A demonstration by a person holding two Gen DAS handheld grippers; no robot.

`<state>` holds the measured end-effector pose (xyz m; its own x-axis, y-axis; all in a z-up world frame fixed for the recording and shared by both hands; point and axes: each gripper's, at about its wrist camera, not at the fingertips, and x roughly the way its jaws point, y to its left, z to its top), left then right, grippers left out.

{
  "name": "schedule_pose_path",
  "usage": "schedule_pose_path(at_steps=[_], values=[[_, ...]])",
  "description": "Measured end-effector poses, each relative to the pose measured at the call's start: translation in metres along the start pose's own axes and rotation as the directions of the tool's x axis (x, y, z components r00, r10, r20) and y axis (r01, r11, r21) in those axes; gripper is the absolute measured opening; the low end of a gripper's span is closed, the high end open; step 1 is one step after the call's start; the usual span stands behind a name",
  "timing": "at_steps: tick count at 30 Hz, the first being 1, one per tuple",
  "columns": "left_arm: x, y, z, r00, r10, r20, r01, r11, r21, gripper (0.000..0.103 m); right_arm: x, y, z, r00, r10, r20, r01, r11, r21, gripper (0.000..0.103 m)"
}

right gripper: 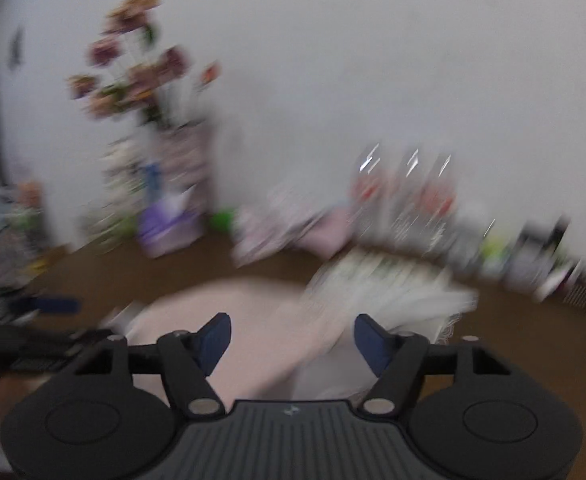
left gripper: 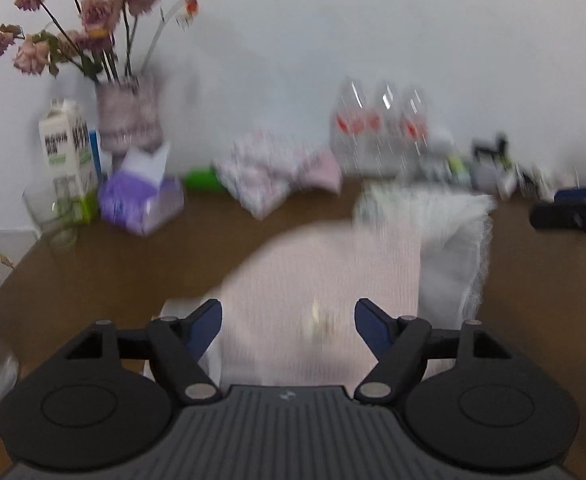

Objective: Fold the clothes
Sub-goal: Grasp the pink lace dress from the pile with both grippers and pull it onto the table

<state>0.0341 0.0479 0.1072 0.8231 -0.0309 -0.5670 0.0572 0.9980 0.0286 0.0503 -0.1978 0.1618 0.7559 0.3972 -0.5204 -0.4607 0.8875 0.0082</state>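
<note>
Left wrist view: a brown table [left gripper: 133,264] against a white wall [left gripper: 373,40] carries a vase of dried roses [left gripper: 129,120], a milk carton [left gripper: 69,152] and water bottles [left gripper: 381,128]. The left gripper [left gripper: 289,320] stands open and empty above a pink garment [left gripper: 325,272], whose long axis runs away toward the wall.

Right wrist view, blurred: the right gripper [right gripper: 293,338] is open, holding nothing, over the same garment [right gripper: 229,320].

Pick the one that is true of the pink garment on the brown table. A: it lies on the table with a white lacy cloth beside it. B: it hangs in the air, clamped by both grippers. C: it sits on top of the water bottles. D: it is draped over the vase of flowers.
A: the pink garment lies flat on the table, with the white lacy cloth against its right edge, and no fingers clamp it.
</note>
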Motion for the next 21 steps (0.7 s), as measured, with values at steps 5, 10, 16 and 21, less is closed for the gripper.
schedule_pose_path(at_steps=[5, 10, 16, 21], values=[[-0.018, -0.002, -0.017, 0.999, 0.054, -0.005, -0.054, 0.997, 0.057, 0.076, -0.032, 0.055, -0.093, 0.974, 0.218, -0.06, -0.218, 0.976, -0.006, 0.068], [-0.021, 0.009, -0.015, 0.995, 0.102, -0.011, -0.101, 0.993, 0.053, 0.076, -0.016, 0.102, -0.114, 0.97, 0.217, -0.108, -0.221, 0.975, -0.025, 0.068], [-0.017, 0.026, -0.02, 0.991, 0.135, -0.027, -0.134, 0.99, 0.038, 0.076, 0.012, 0.126, -0.12, 0.976, 0.148, -0.161, -0.159, 0.986, -0.056, 0.061], [-0.001, 0.054, -0.046, 0.98, 0.186, -0.073, -0.186, 0.983, 0.005, 0.076, 0.023, 0.108, -0.127, 0.962, 0.17, -0.212, -0.174, 0.985, 0.0, 0.0]])
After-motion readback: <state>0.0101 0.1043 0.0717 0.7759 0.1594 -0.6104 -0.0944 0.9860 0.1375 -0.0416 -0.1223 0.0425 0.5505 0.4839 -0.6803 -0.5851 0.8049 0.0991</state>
